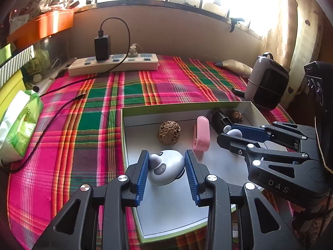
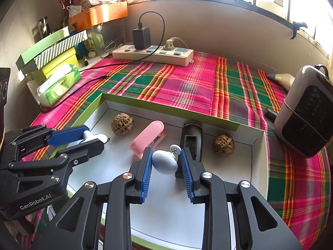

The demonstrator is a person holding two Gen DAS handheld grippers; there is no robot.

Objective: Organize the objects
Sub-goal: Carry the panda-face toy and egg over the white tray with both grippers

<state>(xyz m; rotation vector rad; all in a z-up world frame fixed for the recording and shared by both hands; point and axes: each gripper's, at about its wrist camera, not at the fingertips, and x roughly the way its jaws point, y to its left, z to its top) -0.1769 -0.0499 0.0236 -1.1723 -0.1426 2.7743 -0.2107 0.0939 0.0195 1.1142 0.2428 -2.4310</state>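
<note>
In my left gripper [image 1: 166, 166] I have a white panda-faced piece [image 1: 166, 169], its jaws pinching it from both sides just above the floor of the shallow white tray [image 1: 252, 109]. My right gripper [image 2: 165, 161] has its jaws pressed on a pale blue egg-shaped piece [image 2: 164, 161] over the same tray. Further in lie a pink clip [image 2: 148, 138], two walnuts [image 2: 122, 124] and a black holder [image 2: 192, 137]. The tray sits on a plaid-covered worktop [image 1: 145, 87], with a power strip [image 1: 113, 64] at the back.
</note>
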